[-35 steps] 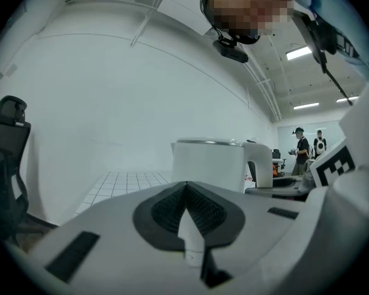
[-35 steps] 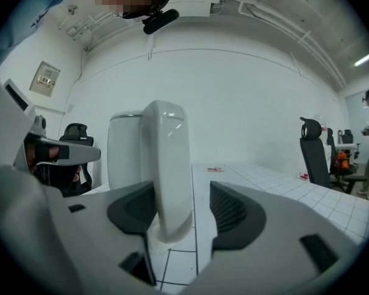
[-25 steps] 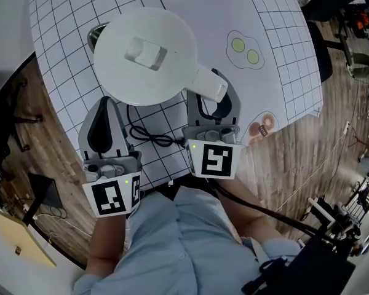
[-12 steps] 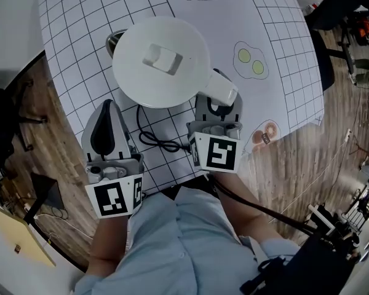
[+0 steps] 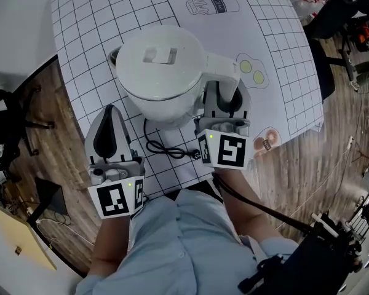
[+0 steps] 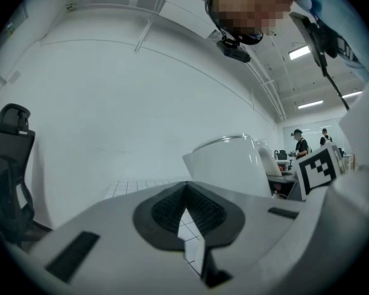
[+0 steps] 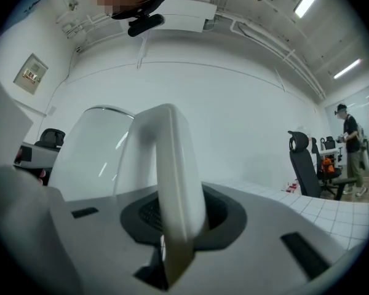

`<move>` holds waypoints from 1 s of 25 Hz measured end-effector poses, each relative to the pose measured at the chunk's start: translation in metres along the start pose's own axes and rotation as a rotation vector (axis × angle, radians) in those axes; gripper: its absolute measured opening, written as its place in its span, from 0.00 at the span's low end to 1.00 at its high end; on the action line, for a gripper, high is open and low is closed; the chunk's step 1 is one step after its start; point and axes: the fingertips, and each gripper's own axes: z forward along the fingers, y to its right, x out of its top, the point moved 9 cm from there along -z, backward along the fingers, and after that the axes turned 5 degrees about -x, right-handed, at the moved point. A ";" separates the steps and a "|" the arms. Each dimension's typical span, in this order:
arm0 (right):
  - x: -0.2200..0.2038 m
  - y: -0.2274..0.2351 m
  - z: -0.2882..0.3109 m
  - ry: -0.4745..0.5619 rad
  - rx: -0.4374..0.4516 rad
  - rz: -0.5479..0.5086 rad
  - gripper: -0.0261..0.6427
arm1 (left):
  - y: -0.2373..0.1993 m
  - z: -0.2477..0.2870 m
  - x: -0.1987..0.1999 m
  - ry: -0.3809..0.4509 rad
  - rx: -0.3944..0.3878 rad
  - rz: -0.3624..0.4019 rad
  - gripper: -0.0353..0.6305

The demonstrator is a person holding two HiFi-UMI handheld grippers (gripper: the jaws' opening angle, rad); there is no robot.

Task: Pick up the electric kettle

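The right gripper [image 5: 226,102] is pointing level, and its jaws, which have just been closing, are clamping the handle [image 7: 172,165] of the white electric kettle [image 5: 160,66] between the pads. The kettle is positioned ahead of both grippers over the gridded tabletop [image 5: 98,17], lid up and handle toward the person; the views are not showing whether its underside is clear of the surface. The left gripper [image 6: 186,206] is hovering beside the kettle with its jaws together and nothing between them. A black cord [image 5: 166,147] is lying coiled on the tabletop between the two grippers.
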 end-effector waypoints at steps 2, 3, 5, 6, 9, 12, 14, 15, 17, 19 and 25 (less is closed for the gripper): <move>0.008 -0.002 0.000 0.012 0.009 0.002 0.14 | -0.001 -0.001 0.005 0.009 0.000 0.001 0.05; 0.013 -0.003 0.000 0.018 0.014 -0.001 0.14 | -0.001 -0.002 0.007 0.016 -0.001 0.004 0.05; 0.022 -0.005 0.000 0.030 0.022 -0.006 0.14 | -0.002 -0.003 0.013 0.031 -0.004 0.008 0.05; 0.027 -0.005 0.000 0.036 0.024 -0.006 0.14 | -0.002 -0.003 0.016 0.039 -0.005 0.009 0.05; 0.043 -0.002 0.001 0.057 0.017 0.006 0.14 | -0.001 -0.005 0.024 0.059 -0.012 0.012 0.05; 0.060 0.007 -0.002 0.086 0.001 0.011 0.14 | 0.004 -0.009 0.030 0.077 -0.019 0.019 0.05; 0.067 0.015 -0.016 0.111 -0.013 0.006 0.14 | 0.012 -0.020 0.030 0.087 -0.028 0.028 0.05; 0.069 0.020 -0.025 0.128 -0.021 0.004 0.15 | 0.018 -0.026 0.028 0.096 -0.035 0.034 0.05; 0.071 0.031 -0.039 0.168 -0.039 0.002 0.15 | 0.029 -0.033 0.026 0.128 -0.055 0.053 0.05; 0.079 0.040 -0.043 0.195 -0.053 -0.003 0.15 | 0.035 -0.030 0.031 0.155 -0.075 0.062 0.05; 0.109 0.068 -0.046 0.186 -0.102 -0.035 0.15 | 0.048 -0.005 0.064 0.169 -0.127 0.038 0.05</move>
